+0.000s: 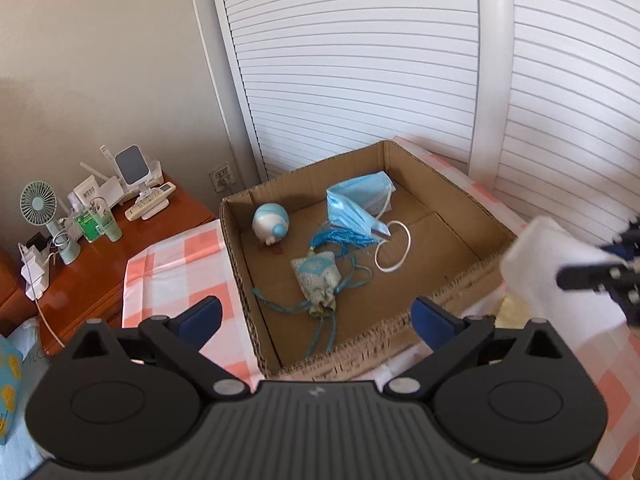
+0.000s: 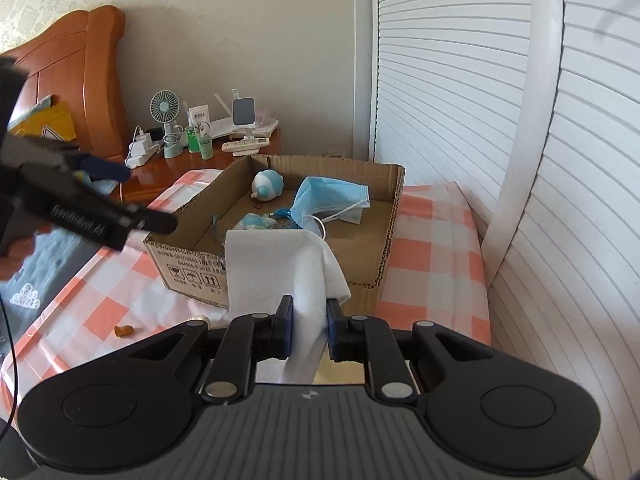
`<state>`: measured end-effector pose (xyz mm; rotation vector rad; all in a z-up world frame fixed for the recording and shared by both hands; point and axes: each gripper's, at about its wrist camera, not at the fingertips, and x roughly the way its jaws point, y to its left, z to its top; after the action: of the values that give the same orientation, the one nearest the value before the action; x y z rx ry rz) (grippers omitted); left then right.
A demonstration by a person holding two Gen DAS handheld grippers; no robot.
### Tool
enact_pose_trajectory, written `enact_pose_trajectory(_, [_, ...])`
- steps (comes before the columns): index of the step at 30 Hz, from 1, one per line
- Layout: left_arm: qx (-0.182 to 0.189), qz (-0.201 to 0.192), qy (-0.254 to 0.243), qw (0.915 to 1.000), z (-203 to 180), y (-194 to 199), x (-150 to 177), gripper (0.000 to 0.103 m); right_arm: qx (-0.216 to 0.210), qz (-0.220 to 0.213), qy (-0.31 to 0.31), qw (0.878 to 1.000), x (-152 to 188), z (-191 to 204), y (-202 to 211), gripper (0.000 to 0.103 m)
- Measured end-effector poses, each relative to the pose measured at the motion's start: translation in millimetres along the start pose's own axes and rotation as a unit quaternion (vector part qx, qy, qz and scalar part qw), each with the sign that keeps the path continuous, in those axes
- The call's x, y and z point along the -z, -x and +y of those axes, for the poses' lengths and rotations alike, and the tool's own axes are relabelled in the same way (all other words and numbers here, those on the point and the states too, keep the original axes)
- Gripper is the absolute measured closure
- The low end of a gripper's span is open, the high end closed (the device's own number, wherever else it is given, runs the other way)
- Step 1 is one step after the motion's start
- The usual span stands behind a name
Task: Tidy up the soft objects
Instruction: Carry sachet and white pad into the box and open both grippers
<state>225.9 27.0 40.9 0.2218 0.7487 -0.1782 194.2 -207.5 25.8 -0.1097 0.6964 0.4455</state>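
We see a white tissue (image 2: 280,264), thin, soft and creased, pinched between the blue pads of the right gripper (image 2: 309,328), whose jaws are closed on its lower fold; the sheet stands up in front of the near wall of a cardboard box (image 2: 188,268). The box is shallow, open-topped, brown corrugated board with ragged cut edges, and its near wall carries black printed lines too small to read plus three handling symbols in squares. It rests on a bed under a checked cloth (image 2: 432,264) of orange and white squares.

Inside the box we count three soft things: one pale blue pleated face mask (image 1: 360,206) with white ear loops, one small patterned fabric sachet (image 1: 318,280) with blue cords and a blue tassel, and one round blue-and-white plush toy (image 1: 271,224). The left gripper (image 1: 316,316) hovers over the near left edge of the box with its two blue-padded fingers spread wide and nothing between them. In the right wrist view, white lettering runs along its black arm, blurred beyond reading.

Beyond stand a glossy orange-brown wooden nightstand (image 1: 100,276), one small green desk fan (image 1: 38,204), one white remote (image 1: 150,202), and white slatted wardrobe doors (image 1: 360,60).
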Motion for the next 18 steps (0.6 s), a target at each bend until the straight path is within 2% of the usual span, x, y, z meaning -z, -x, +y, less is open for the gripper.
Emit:
enact_pose_trajectory(5, [-0.017,-0.006,0.027,0.9995,-10,31,40,0.002,-0.002,-0.013,-0.017,1.0,-21,-7,-16,0.084])
enact_pose_trajectory(12, [-0.005,0.01,0.086,0.9963,-7,43,81,0.002,0.018,-0.021,-0.015,1.0,-62,-2,-56,0.082])
enact_pose_trajectory(14, [-0.005,0.011,0.089,0.996,-7,45,89,0.002,0.025,-0.022,-0.02,0.999,-69,-1,-69,0.069])
enact_pose_trajectory(16, [-0.013,0.007,0.092,0.9956,-6,48,93,0.002,0.037,-0.017,-0.018,0.999,-71,2,-78,0.025])
enact_pose_trajectory(18, [-0.014,0.002,0.095,0.9953,-4,51,94,0.002,0.048,-0.024,-0.017,0.998,-68,5,-78,0.01])
